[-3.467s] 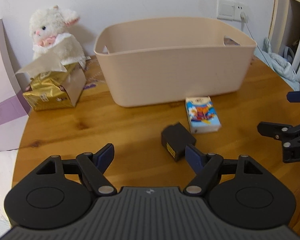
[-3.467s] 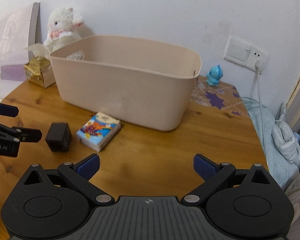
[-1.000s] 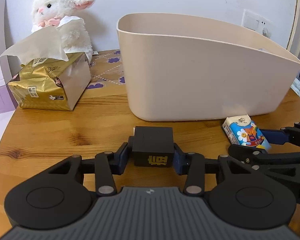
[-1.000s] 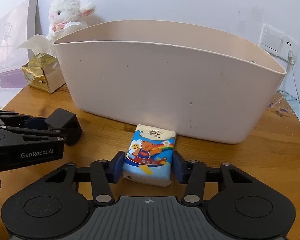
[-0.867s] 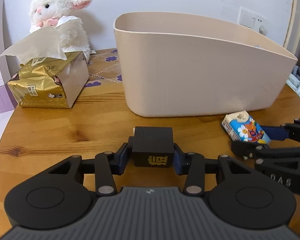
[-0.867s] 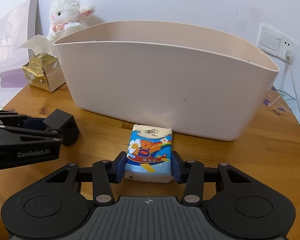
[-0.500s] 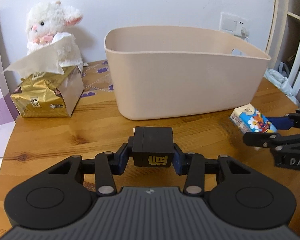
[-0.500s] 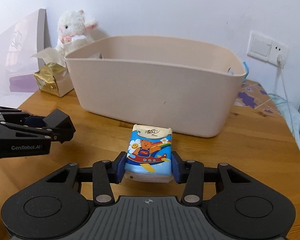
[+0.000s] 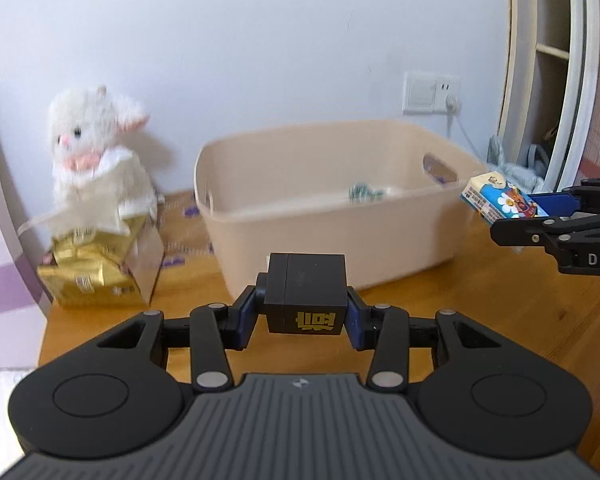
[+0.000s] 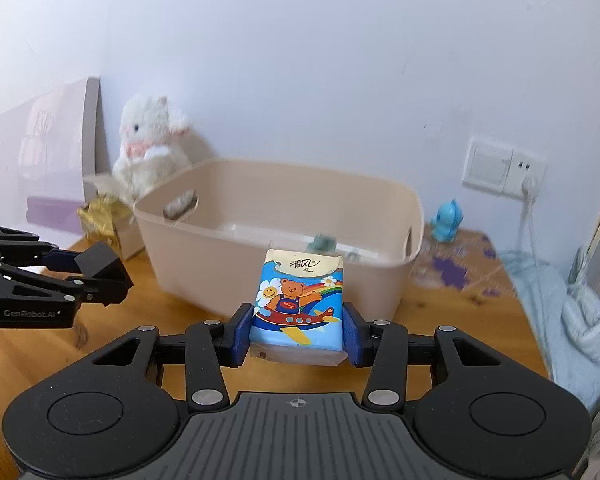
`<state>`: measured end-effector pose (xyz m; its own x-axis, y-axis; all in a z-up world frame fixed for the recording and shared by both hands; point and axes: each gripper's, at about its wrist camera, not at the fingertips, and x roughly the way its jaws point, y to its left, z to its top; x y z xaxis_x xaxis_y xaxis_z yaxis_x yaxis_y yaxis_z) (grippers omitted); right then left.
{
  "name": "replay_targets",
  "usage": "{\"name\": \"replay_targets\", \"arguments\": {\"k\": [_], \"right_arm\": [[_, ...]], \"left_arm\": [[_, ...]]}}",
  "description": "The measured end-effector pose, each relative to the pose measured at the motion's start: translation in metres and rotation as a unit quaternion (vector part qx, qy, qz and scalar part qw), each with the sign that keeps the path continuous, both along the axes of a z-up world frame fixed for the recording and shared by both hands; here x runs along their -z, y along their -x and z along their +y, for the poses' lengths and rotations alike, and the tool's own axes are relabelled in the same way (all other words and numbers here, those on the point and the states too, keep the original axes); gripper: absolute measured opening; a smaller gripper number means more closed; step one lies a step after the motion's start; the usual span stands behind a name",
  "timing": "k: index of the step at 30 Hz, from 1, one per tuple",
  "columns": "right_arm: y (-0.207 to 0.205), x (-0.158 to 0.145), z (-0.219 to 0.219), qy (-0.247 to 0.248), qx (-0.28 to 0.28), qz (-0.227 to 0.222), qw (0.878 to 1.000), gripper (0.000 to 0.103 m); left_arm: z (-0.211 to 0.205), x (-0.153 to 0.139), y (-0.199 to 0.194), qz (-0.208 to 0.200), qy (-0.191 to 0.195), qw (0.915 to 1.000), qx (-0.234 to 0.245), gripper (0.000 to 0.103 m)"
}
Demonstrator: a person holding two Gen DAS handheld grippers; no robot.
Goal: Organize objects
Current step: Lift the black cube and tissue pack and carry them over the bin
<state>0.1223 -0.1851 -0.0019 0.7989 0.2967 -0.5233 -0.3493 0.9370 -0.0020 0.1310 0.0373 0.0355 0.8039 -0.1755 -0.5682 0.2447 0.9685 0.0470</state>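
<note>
Nearest the left wrist camera, the left gripper [image 9: 305,316] is clenching a black cube [image 9: 305,292] between its blue fingers [image 9: 244,318]; a yellow mark is showing on the cube's near face. The cube is hanging in the air above the wooden table [image 9: 480,312], in front of the near wall of the bin [image 9: 340,248].

Nearest the right wrist camera, the right gripper [image 10: 298,332] is grasping a tissue pack [image 10: 298,300] by its two long sides, with the fingers [image 10: 239,332] pressing flat against it. The pack is showing a cartoon bear in a red plane under a rainbow, and it is being held off the table, in front of the bin's near rim [image 10: 260,240].

In the left view, the pack [image 9: 500,200] is sitting level with the bin's right end, just outside it.

Beyond both grippers, the beige bin is standing on the table with small items lying on its floor, too blurred to name. To its left a gold tissue box [image 9: 96,272] is resting on the table, and a white plush lamb [image 9: 96,160] is sitting behind it against the wall. A small blue figurine [image 10: 446,224] is standing to the right of the bin, below a wall socket [image 10: 504,170].
</note>
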Motion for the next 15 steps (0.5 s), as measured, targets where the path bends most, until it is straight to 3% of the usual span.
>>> {"name": "replay_targets", "arguments": {"k": [9,15], "right_arm": [[-0.025,-0.031,-0.008,-0.015,0.031,-0.047,0.998,0.043],[-0.043,-0.041,-0.010,-0.029,0.055,-0.059,0.996,0.043]], "left_arm": [[-0.017,-0.039,-0.029,-0.040,0.001,0.9992,-0.003,0.047],[-0.030,-0.049,-0.057,-0.051,-0.009,0.9986,-0.016,0.047]]}}
